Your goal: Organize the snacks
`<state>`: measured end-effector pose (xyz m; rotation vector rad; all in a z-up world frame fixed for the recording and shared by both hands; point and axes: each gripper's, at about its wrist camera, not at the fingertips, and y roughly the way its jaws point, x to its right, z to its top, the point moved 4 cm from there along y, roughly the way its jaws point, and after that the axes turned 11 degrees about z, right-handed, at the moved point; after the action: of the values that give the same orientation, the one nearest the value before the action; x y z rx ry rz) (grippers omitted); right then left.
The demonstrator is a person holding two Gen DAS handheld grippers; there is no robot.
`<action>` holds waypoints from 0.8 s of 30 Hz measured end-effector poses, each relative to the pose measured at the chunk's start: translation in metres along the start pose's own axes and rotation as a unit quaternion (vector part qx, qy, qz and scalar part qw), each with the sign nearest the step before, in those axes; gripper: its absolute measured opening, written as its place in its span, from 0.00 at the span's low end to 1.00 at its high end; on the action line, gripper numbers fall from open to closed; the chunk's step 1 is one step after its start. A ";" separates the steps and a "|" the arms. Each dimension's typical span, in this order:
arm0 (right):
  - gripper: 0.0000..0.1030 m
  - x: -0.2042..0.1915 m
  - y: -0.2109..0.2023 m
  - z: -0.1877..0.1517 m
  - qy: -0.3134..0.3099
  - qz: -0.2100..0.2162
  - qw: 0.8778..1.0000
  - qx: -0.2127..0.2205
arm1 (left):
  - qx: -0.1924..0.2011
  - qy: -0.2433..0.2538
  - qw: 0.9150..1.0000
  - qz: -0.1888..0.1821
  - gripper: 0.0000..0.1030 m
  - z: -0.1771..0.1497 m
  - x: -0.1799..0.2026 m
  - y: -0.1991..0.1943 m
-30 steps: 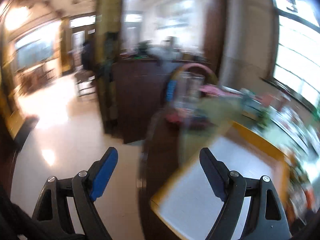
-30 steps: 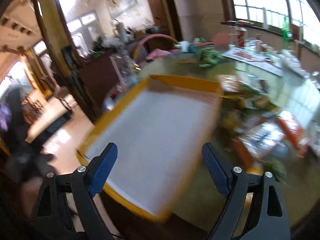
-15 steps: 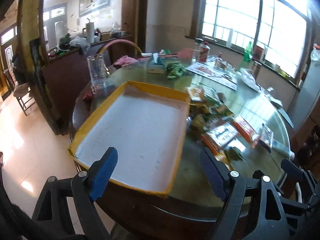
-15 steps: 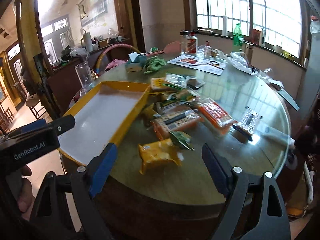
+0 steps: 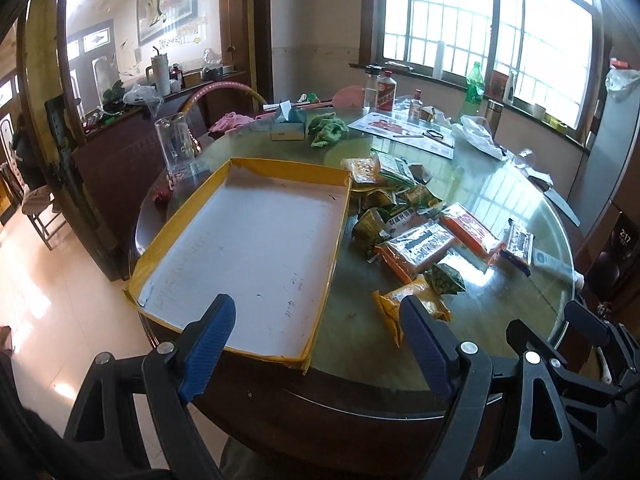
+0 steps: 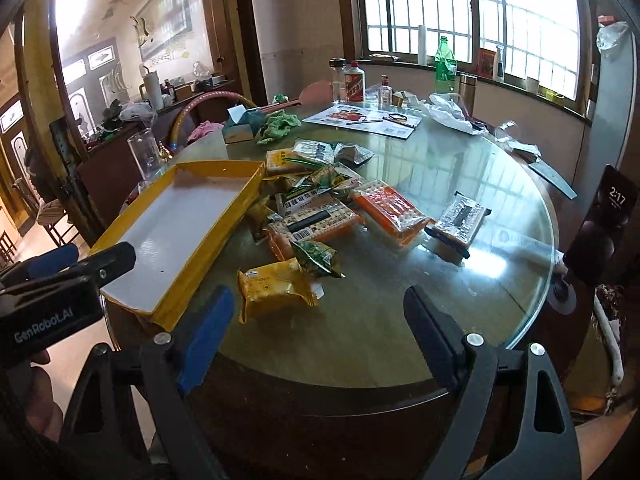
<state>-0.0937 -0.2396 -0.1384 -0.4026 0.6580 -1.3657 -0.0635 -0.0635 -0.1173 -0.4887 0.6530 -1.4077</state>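
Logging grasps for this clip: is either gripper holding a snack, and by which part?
Nothing is held. Left gripper and right gripper are both open above the table edge.

Snack pile (image 6: 320, 208) overlapping — lower packets part-hidden, phone (image 6: 604, 224) cut off at edge

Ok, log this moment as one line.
phase: pre-grasp | left gripper: open | right gripper: open | yellow tray: no snacks inside | snack packets: beside tray
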 end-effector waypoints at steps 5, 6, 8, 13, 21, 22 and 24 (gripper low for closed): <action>0.84 0.001 0.004 -0.004 0.001 -0.007 1.000 -0.008 | -0.004 0.006 1.000 0.001 0.82 -0.003 0.001 0.004; 0.84 0.001 0.005 -0.004 0.001 -0.009 1.000 -0.009 | -0.005 0.009 1.000 0.001 0.82 -0.004 0.002 0.005; 0.84 0.002 0.008 -0.005 0.000 -0.009 1.000 -0.013 | -0.007 0.012 1.000 -0.001 0.82 -0.005 0.003 0.007; 0.84 0.005 0.015 -0.009 0.006 -0.010 1.000 -0.023 | -0.015 0.020 1.000 -0.004 0.82 -0.009 0.005 0.018; 0.77 0.021 0.032 -0.018 0.028 0.050 0.997 -0.042 | -0.032 0.046 0.997 -0.043 0.82 -0.012 0.012 0.038; 0.75 0.023 0.035 -0.019 0.028 0.059 0.997 -0.046 | -0.033 0.051 0.997 -0.049 0.82 -0.012 0.014 0.040; 0.74 0.026 0.040 -0.020 0.026 0.066 0.996 -0.051 | -0.034 0.068 0.996 -0.057 0.82 -0.011 0.020 0.046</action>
<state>-0.0743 -0.2559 -0.1831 -0.3999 0.7859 -1.2227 -0.0362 -0.0774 -0.1586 -0.4925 0.7943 -1.5391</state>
